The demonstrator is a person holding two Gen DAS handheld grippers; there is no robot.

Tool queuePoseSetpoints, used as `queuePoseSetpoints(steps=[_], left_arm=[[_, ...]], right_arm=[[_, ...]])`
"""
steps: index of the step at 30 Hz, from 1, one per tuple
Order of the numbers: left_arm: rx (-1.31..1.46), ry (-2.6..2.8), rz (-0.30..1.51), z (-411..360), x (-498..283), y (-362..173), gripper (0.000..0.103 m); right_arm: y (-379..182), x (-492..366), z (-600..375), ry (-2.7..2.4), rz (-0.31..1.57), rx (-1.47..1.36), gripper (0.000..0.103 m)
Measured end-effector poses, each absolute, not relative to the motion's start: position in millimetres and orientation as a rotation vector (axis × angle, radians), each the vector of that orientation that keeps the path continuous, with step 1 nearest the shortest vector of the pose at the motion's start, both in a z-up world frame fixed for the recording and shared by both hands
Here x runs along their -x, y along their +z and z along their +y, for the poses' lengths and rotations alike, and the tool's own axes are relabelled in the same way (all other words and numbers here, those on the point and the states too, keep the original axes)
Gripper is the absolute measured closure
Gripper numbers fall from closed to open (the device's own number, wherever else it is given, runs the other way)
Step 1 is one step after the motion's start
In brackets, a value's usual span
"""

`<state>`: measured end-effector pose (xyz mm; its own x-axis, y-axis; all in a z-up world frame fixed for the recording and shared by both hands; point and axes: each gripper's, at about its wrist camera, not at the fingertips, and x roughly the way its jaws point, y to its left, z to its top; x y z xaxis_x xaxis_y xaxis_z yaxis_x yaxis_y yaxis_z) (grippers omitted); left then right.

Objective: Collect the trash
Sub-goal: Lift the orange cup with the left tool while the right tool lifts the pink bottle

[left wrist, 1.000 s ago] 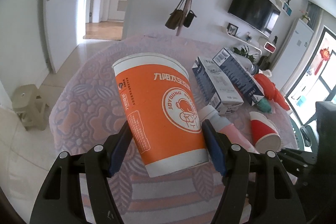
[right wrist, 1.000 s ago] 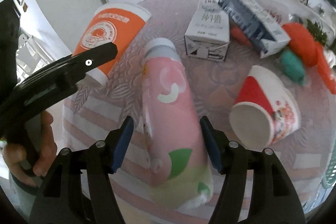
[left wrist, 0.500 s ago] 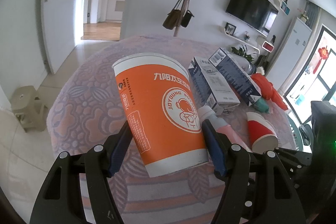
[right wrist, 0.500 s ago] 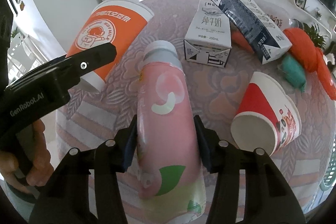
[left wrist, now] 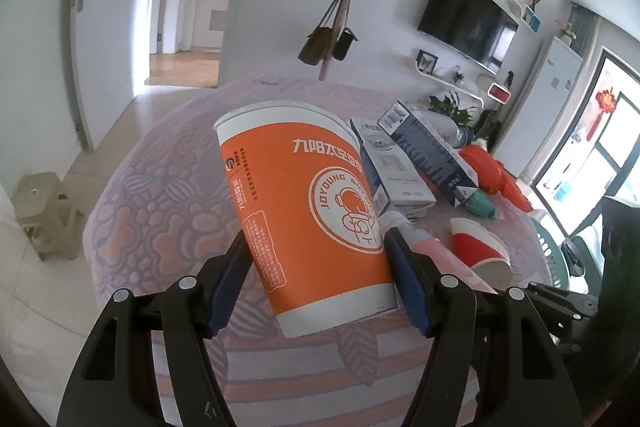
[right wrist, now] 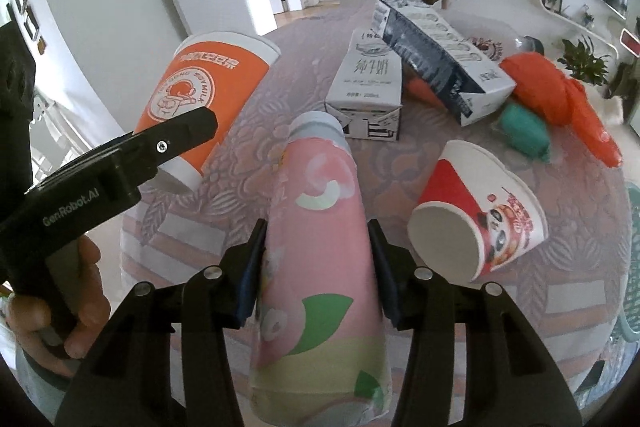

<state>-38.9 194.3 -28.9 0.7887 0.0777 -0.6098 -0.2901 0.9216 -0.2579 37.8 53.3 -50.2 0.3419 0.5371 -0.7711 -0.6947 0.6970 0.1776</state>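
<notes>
Bottle (right wrist: 320,259) nearest in the right wrist view: pink printed sleeve, grey-white cap end pointing away, lying lengthwise between the two fingers. Right gripper (right wrist: 316,251) is closed onto its lower half, blue pads pressed to both sides. Whether it has left the worktop (right wrist: 248,131) cannot be told. Judged light and probably empty; the plastic sleeve looks slick, so a hold around the wide middle of the body suits better than the tapering neck.

Orange cup (left wrist: 308,223) fills the left wrist view, paper, white rim uppermost, tilted a little to the left. Left gripper (left wrist: 320,275) is closed on its lower third, pads touching both walls just above the white base band. In the right wrist view the cup's base seems to hang just clear of the cloth, though this is not certain. Judged very light, thin-walled, easy to crush; the stiffer base ring is the safer place to squeeze, and gently.

Next out, a red cup (right wrist: 480,211) lies on its side near the bottle, base toward the camera. It should roll freely, so a grip across the body seems best.

Farther back, a white milk carton (right wrist: 368,87) and a dark blue box (right wrist: 436,55) leaning across it, both stiff card. Beyond these an orange bag (right wrist: 548,87) and a teal lump (right wrist: 524,131), apparently soft.

Bin not seen in either view.
</notes>
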Motion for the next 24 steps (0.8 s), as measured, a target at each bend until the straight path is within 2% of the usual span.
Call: queuePoseSetpoints(steps=[24], left_arm=[[0.315,0.112,0.574,165.8,33.2,-9.8,0.038]], right_arm=[[-8.8,-12.5,-5.0,0.779,0.807,0.112,0.057]])
